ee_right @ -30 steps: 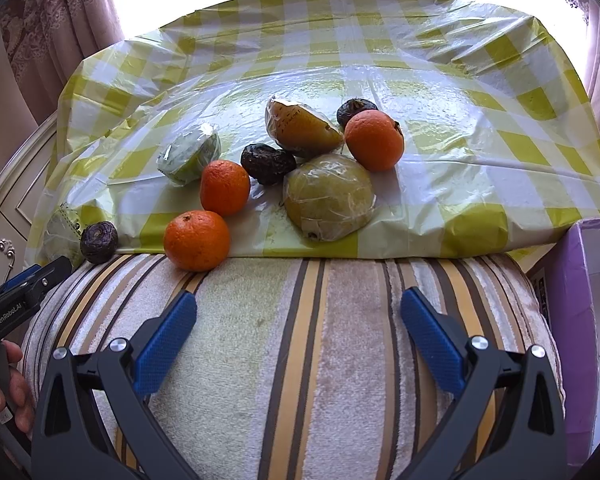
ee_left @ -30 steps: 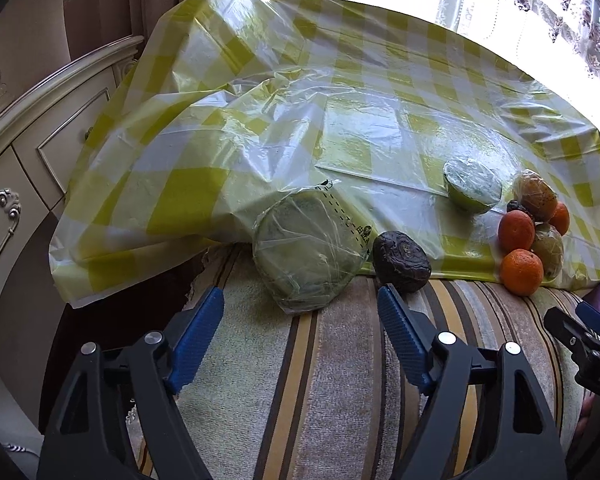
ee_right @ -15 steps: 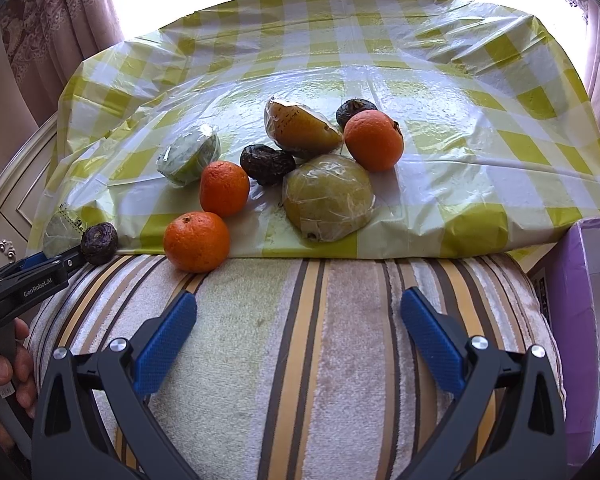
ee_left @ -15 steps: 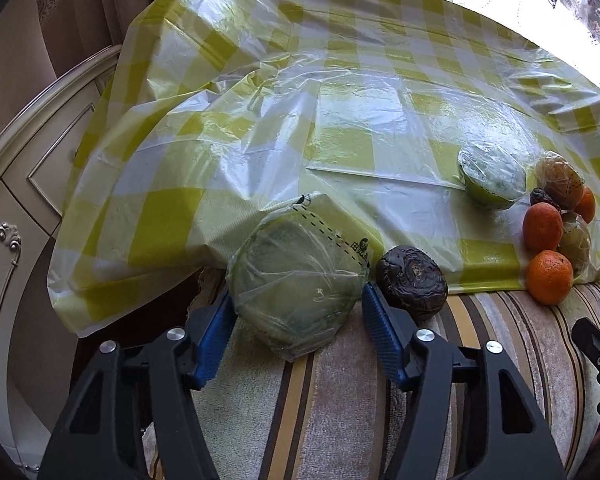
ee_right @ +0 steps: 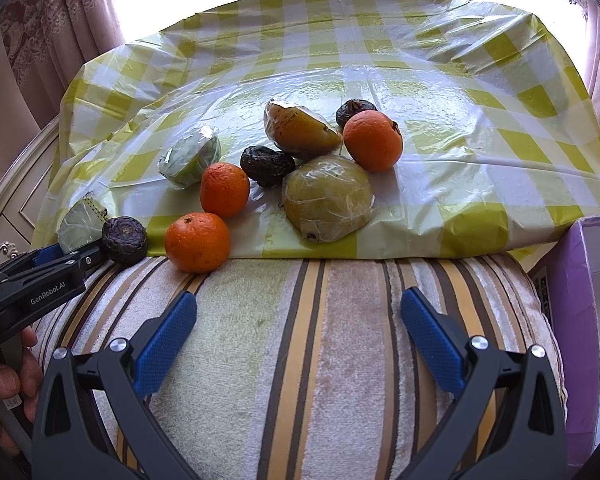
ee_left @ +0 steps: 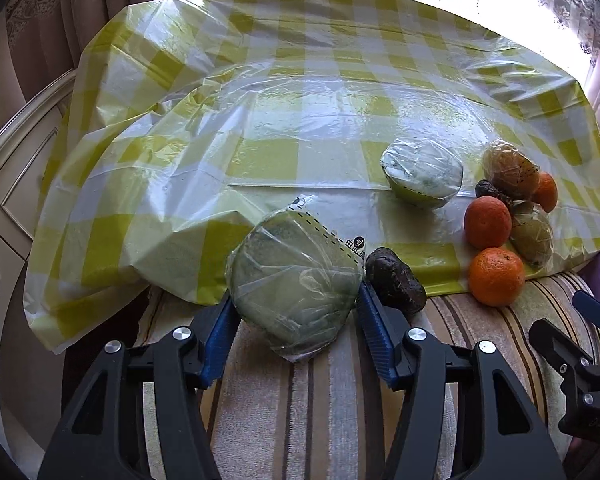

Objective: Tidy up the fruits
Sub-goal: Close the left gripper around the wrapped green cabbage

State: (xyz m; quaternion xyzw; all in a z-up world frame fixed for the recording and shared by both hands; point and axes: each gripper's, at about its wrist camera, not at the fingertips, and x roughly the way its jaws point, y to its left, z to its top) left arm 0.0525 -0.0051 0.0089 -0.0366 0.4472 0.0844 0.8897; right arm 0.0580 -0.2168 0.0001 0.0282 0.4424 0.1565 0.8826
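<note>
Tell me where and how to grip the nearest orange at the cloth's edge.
Take the nearest orange across its widest middle, coming straight in from the front with the open right gripper. It is round and its near side is exposed; another orange sits close behind it.

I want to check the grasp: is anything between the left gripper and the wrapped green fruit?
Nothing visible is: the left gripper straddles the wrapped green fruit. The dark fruit sits right beside its right finger, outside the jaws.
</note>
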